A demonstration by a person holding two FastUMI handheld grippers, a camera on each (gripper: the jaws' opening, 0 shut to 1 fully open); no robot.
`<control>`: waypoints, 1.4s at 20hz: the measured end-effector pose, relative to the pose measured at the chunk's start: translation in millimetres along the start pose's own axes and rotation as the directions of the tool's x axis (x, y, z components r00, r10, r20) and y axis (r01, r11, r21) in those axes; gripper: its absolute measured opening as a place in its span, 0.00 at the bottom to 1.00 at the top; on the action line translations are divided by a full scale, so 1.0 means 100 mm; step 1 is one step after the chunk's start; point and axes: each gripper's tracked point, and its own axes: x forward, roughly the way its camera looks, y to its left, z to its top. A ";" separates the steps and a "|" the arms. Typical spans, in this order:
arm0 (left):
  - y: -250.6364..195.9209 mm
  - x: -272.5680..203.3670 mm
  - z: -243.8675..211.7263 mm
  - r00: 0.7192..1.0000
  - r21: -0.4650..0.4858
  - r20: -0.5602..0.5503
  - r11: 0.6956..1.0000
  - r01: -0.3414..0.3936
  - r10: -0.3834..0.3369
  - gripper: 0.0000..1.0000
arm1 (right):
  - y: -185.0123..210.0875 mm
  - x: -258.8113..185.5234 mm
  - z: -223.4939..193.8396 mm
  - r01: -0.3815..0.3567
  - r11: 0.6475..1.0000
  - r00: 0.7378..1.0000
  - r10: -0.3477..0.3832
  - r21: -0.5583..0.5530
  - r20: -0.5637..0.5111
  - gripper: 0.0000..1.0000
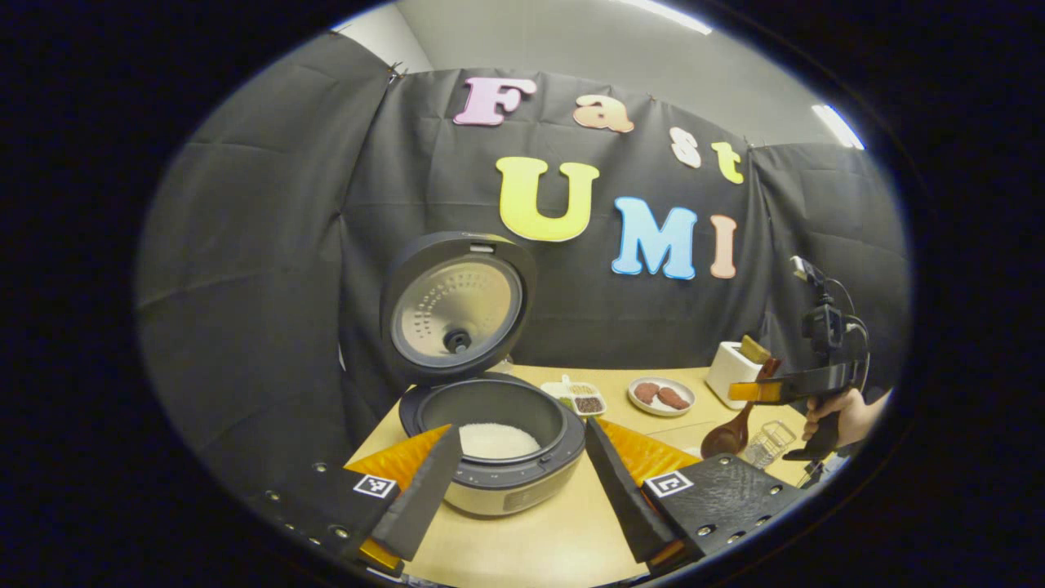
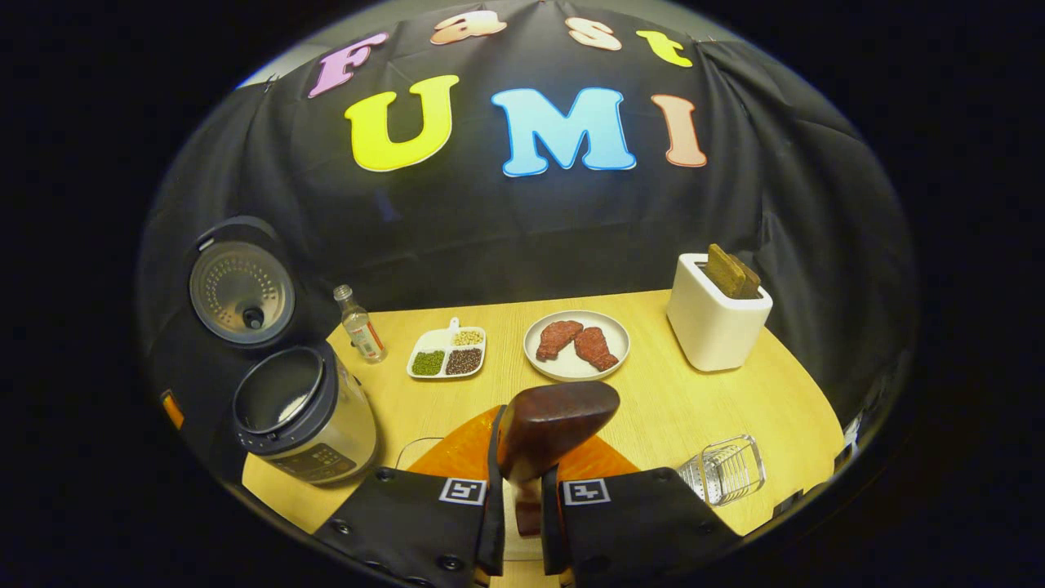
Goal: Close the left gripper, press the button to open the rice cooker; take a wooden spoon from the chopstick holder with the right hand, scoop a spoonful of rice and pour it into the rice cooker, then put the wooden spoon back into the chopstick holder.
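At the left of the table (image 2: 702, 408), the rice cooker (image 2: 306, 416) is standing with its lid (image 2: 242, 290) swung up, rice lying in the pot. In the left gripper view, the left gripper (image 1: 522, 482) is hovering just in front of the cooker, its jaws standing wide apart with nothing between them. Behind the cooker a small bottle (image 2: 360, 325) is standing, then a divided dish of beans (image 2: 447, 353) and a plate with two red patties (image 2: 577, 346). The right gripper (image 2: 522, 490) is gripping the wooden spoon (image 2: 547, 429) by its handle, jaws clamped on it, bowl pointing forward. Further right are sitting the clear chopstick holder (image 2: 725, 470) near the front edge and a white toaster (image 2: 717, 314) holding toast.
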 end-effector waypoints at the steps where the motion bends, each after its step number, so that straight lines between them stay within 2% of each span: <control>1: 0.01 0.00 -0.02 1.000 -0.010 -0.006 1.000 -0.013 0.013 0.94 | -0.01 0.07 -0.05 0.001 1.000 1.000 -0.001 -0.008 -0.015 0.20; 6: -0.15 -0.03 -0.20 0.999 -0.053 -0.048 0.998 -0.028 0.025 0.94 | -0.05 0.34 -0.35 0.005 0.998 0.997 -0.010 -0.069 -0.079 0.20; 9: -0.18 -0.04 -0.20 0.998 -0.024 -0.049 0.999 -0.043 0.042 0.94 | 0.02 0.36 -0.49 -0.022 0.997 0.995 0.015 -0.071 -0.100 0.20; 12: -0.19 -0.06 -0.25 0.996 -0.039 -0.066 0.998 -0.055 0.052 0.94 | 0.18 0.33 -0.62 -0.061 0.997 0.988 0.052 -0.056 -0.147 0.20; 19: -0.11 -0.21 -0.29 0.994 -0.055 -0.070 0.994 -0.090 0.086 0.94 | 0.55 0.23 -0.79 -0.123 0.989 0.960 0.139 0.079 -0.243 0.19; 24: 0.00 -0.28 -0.31 0.991 -0.096 -0.086 0.989 -0.113 0.105 0.95 | 0.70 0.22 -0.83 -0.101 0.972 0.942 0.162 0.211 -0.294 0.19; 28: 0.06 -0.30 -0.26 0.990 -0.121 -0.074 0.984 -0.131 0.122 0.94 | 0.76 0.22 -0.83 -0.078 0.942 0.927 0.189 0.327 -0.324 0.19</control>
